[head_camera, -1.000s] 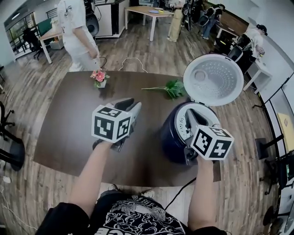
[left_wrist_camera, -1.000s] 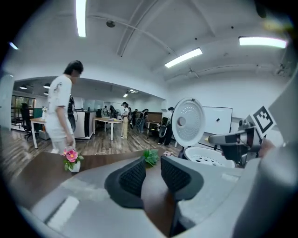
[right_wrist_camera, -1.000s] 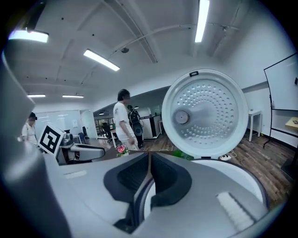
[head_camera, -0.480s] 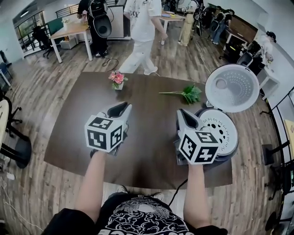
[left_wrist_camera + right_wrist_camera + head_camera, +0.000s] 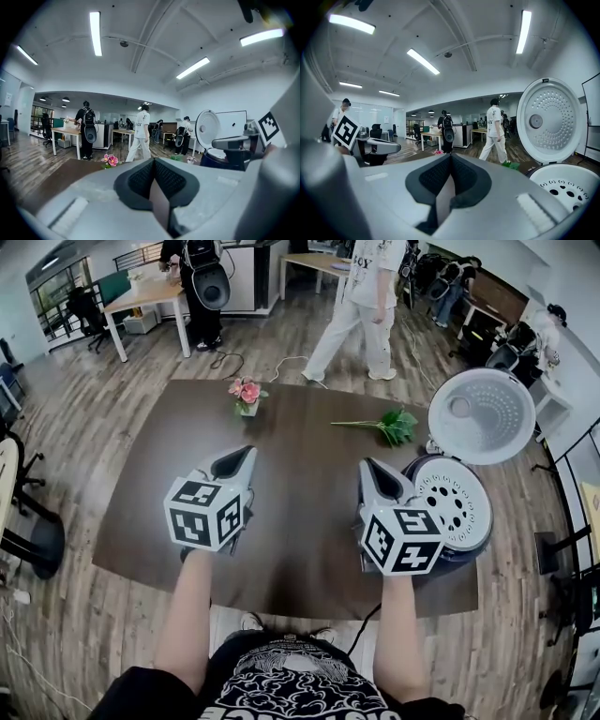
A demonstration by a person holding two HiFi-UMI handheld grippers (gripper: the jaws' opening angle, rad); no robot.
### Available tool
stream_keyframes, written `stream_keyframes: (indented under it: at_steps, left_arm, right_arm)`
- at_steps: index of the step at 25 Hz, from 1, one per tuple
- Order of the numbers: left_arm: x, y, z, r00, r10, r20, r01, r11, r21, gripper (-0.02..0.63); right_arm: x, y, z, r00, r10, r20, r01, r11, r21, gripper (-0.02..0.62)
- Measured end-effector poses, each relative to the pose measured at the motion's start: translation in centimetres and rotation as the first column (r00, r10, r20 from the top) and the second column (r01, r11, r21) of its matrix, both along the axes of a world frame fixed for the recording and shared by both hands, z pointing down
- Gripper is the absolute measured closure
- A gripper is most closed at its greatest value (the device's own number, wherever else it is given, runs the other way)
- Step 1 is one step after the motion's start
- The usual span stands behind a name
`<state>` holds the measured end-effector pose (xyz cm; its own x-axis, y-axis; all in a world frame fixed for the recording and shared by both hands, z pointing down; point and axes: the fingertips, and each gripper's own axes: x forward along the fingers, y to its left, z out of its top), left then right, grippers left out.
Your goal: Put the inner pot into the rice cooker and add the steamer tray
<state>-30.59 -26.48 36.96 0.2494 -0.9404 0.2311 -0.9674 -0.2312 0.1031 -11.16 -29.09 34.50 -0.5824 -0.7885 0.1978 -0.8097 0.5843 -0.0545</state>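
Left claw [image 5: 241, 457] and right claw [image 5: 370, 471] both closed, empty, over counter [image 5: 300, 493]. Steamer tray [image 5: 454, 503] sits in rice cooker [image 5: 466, 554]. Risk: right claw swings sideways and knocks the tray askew.

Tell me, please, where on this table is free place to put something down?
The left half of the table is bare, from the pink flower to the near edge; the middle too. The right end is crowded: green sprig and open rice cooker.

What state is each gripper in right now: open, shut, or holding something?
Left grey two-jaw gripper: shut, holding nothing.
Right grey two-jaw gripper: shut, holding nothing.
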Motion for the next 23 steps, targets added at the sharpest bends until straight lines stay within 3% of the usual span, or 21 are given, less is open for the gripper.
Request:
stream_keyframes:
  at_steps: [23]
  left_arm:
    - [-0.7, -0.4, -0.3, 1.0, 0.005, -0.023, -0.005, 1.0, -0.005, 0.601]
  right_arm:
    - [0.2, -0.2, 0.0, 1.0, 0.009, 0.006, -0.009, 1.0, -0.006, 0.597]
